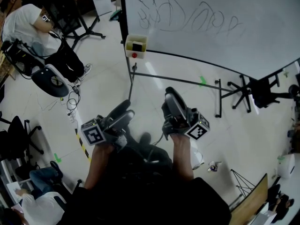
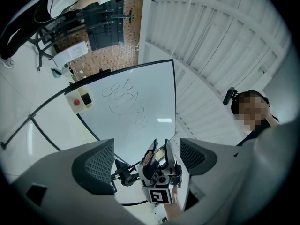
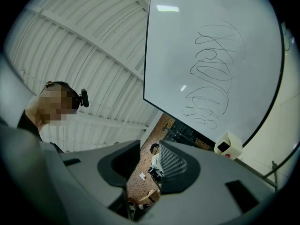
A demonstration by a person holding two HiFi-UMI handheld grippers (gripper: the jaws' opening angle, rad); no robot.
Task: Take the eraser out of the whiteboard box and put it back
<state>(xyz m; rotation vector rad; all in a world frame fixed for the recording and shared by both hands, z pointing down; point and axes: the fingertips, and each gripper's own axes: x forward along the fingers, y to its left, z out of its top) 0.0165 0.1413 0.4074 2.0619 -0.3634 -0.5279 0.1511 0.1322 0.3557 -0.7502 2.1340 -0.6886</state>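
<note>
Black eraser point(image 1: 137, 46) in whiteboard box point(image 1: 142, 54); left gripper point(image 1: 123, 110) wide apart, right gripper point(image 1: 171, 95) barely apart, both empty.

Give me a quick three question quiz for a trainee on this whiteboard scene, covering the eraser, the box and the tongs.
1. Where is the eraser? A: inside the box. B: lying on top of the box. C: hanging underneath the box.
2. True or false: the left tongs are gripping a marker.
3. Fill in: in the head view, the box sits at the whiteboard's lower ___ corner.

Key: 1 A. 2 False; they stand open with nothing gripped. 3 left.
</note>
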